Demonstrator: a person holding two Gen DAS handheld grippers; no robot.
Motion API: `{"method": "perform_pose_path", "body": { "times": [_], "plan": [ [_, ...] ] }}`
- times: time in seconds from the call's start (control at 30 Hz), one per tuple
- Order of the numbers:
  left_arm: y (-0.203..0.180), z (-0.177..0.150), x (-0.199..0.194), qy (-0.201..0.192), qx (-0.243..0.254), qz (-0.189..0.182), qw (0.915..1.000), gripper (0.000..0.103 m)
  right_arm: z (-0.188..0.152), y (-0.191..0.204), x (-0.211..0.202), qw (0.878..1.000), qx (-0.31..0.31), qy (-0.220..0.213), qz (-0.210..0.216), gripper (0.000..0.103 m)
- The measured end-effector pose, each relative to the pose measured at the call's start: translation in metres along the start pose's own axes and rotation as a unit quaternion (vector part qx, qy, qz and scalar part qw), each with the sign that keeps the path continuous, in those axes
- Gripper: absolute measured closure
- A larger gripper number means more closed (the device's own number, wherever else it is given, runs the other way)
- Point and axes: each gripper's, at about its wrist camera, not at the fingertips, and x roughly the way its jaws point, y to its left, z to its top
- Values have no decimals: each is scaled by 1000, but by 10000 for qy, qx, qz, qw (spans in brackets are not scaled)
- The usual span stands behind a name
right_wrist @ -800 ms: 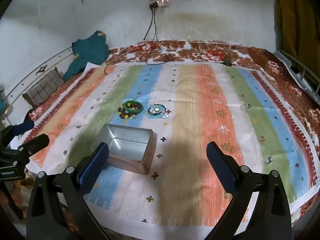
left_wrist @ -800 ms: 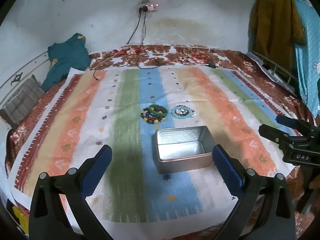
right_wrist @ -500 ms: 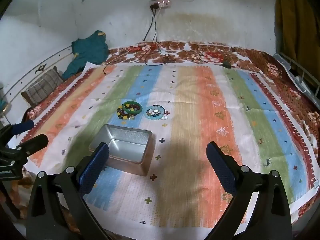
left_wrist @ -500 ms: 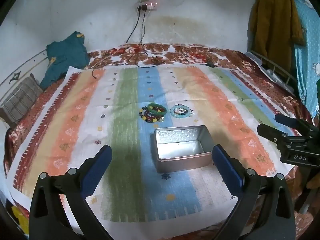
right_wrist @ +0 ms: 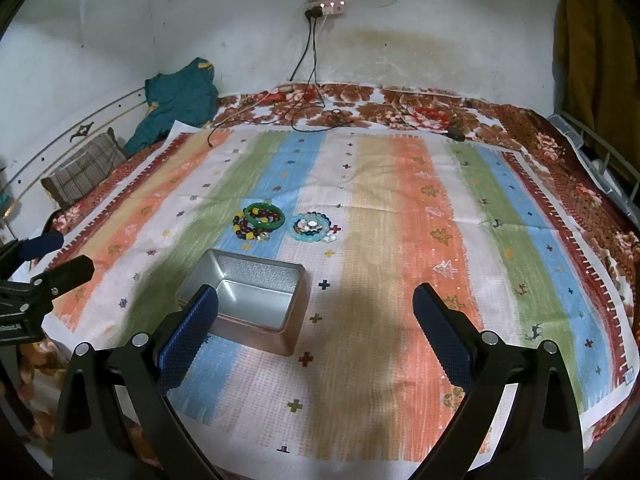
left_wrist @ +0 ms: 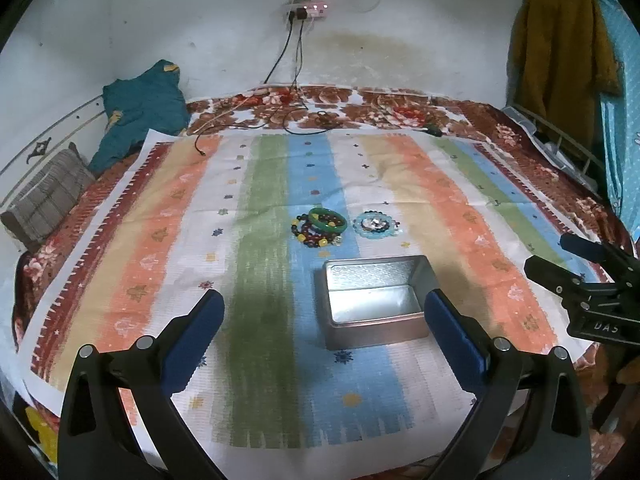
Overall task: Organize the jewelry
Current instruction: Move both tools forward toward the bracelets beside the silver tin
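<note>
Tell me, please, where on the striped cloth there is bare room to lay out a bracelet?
Bare: the orange and green stripes right of the metal tin, and those left of it. Crowded: just beyond the tin, where the green bangle lies on the dark beads, beside the pale blue bracelet.

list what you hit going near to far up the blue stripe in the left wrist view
left gripper → open metal tin → beaded bracelets with the green bangle → floral bedspread → power strip on the wall
</note>
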Motion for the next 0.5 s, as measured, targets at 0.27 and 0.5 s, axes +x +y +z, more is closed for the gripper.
{"method": "perform_pose_path", "body": {
  "times": [0.27, 0.5],
  "plan": [
    [6, 2, 5, 129, -210, 15, 9997, 6, 1, 1, 3, 10000, -25, 18, -10, 4],
    [7, 5, 5, 65, -191, 102, 9997, 6, 4, 4, 14, 9999, -129, 101, -54, 4]
  ]
}}
